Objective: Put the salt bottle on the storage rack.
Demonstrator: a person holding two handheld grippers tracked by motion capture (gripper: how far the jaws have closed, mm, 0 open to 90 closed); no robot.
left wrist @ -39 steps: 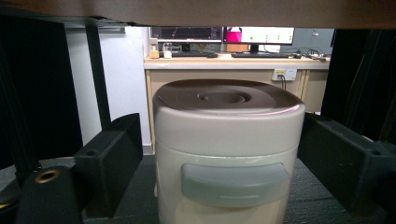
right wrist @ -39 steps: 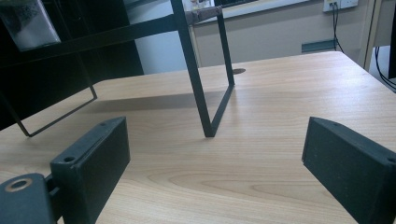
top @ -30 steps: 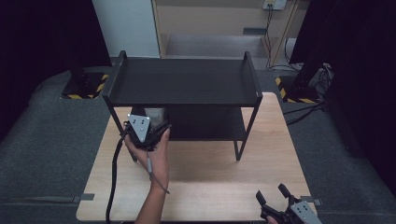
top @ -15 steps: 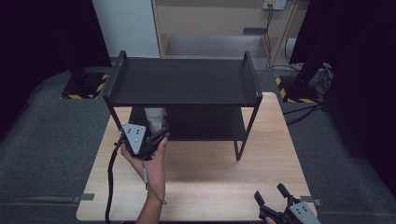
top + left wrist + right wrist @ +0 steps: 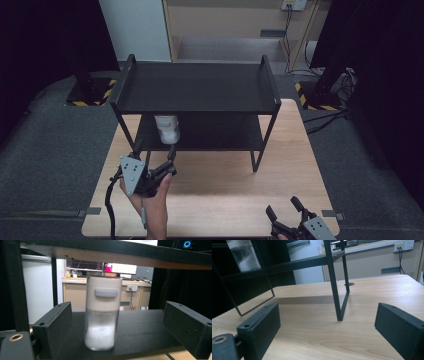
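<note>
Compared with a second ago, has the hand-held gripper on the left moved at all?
Yes. The left hand-held gripper has pulled back from the black shelf rack toward the table's near edge, leaving the white jar standing on the lower shelf.

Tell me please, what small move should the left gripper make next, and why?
Probably draw the left gripper a little further back toward the person. Its jaws stand open and apart from the white-capped jar, which stands upright by itself on the lower shelf of the black rack, so the placing looks done. A straight pull back would keep the jaws from knocking the jar.
</note>
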